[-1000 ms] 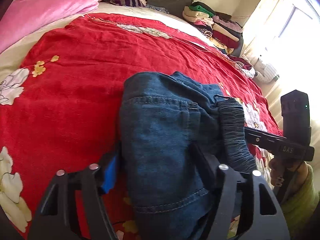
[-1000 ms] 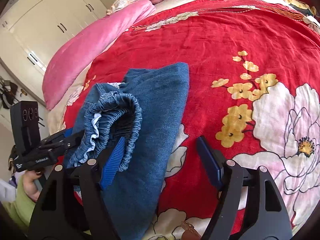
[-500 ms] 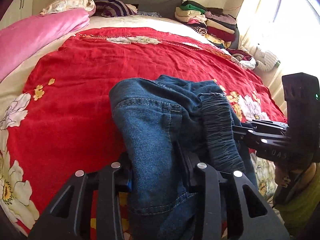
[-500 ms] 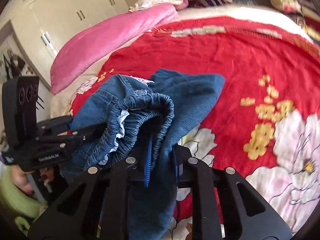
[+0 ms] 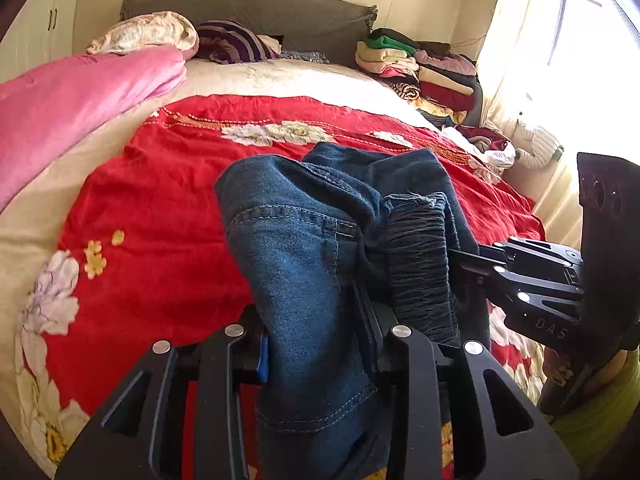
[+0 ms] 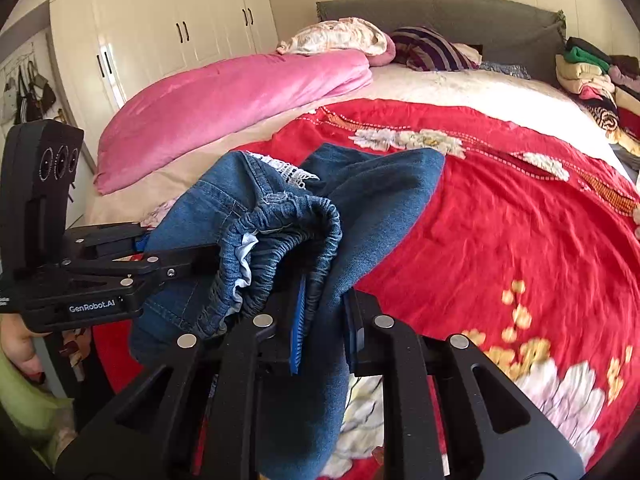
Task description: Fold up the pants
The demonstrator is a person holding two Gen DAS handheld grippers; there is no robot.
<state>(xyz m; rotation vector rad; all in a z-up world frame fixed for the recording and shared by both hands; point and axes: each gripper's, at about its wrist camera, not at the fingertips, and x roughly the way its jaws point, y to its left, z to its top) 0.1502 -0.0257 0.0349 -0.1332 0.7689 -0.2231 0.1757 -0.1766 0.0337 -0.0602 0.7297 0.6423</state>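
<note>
Above the red bedspread (image 5: 160, 216), folded jeans (image 5: 304, 248) clamped by left gripper (image 5: 316, 344) and right gripper (image 6: 324, 320).

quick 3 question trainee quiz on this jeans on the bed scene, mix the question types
1. True or false: both hand-held grippers are clamped on the jeans.
2. Which hand-held gripper pinches the denim right beside the elastic waistband? A) left hand-held gripper B) right hand-held gripper
3. Fill in: the folded pink quilt lies along the bed's ____ side in the right wrist view.

Key: 1 true; 2 B; 3 left
</note>
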